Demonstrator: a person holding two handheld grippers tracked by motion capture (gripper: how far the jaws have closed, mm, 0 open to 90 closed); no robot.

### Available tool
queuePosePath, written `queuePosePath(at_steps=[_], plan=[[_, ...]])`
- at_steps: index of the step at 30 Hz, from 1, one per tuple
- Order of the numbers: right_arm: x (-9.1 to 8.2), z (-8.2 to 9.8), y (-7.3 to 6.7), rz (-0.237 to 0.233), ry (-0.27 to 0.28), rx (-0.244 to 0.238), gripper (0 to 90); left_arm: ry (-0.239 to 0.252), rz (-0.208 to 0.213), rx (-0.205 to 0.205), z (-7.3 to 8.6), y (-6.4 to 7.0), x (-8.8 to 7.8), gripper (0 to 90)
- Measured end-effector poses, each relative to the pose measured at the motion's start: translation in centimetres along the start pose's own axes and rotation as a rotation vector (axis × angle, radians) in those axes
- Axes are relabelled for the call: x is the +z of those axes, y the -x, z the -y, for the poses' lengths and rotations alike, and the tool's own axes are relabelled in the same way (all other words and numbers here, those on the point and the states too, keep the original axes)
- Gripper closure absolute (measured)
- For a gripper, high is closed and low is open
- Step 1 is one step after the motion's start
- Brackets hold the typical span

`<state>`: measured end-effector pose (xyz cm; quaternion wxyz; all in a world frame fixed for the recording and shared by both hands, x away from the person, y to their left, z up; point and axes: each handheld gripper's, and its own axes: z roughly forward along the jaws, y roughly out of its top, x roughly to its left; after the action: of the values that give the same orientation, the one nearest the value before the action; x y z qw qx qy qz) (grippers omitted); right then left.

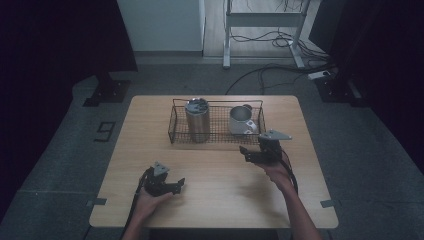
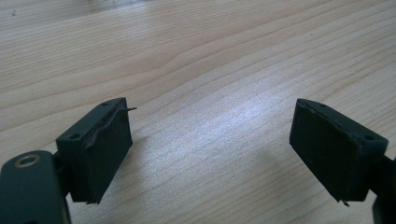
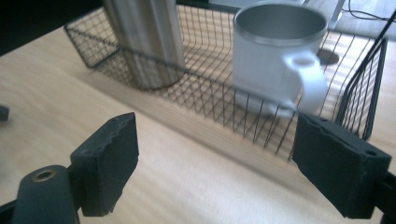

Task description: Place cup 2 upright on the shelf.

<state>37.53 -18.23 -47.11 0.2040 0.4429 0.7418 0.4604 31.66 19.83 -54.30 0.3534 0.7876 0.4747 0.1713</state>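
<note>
While our left gripper (image 1: 175,185) rests low on the bare counter (image 1: 215,200) with its jaws apart and empty, our right gripper (image 1: 245,152) sits just in front of the wire basket (image 1: 218,136), its jaws also spread with nothing between them. The white mug (image 3: 275,60) stands in the basket's right part, handle toward us, beside the steel tumbler (image 3: 144,42).

a wire basket (image 1: 174,120) sits at the table's (image 1: 215,200) far middle; inside it, a tumbler (image 1: 198,121) stands left of a mug (image 1: 242,120).
</note>
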Motion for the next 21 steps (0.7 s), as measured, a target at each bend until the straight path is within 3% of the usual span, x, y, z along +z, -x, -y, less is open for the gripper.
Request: queuePosePath(at_steps=[11,21], plan=[[-2.1,4.0,-0.5,-0.006,-0.006,0.018,15.7,-0.004,0.001,0.007,0.0,0.1,0.0,13.0],[-2.0,6.4,-0.7,0.005,-0.067,0.005,16.3,-0.002,0.001,0.008,0.0,0.2,0.0,13.0]])
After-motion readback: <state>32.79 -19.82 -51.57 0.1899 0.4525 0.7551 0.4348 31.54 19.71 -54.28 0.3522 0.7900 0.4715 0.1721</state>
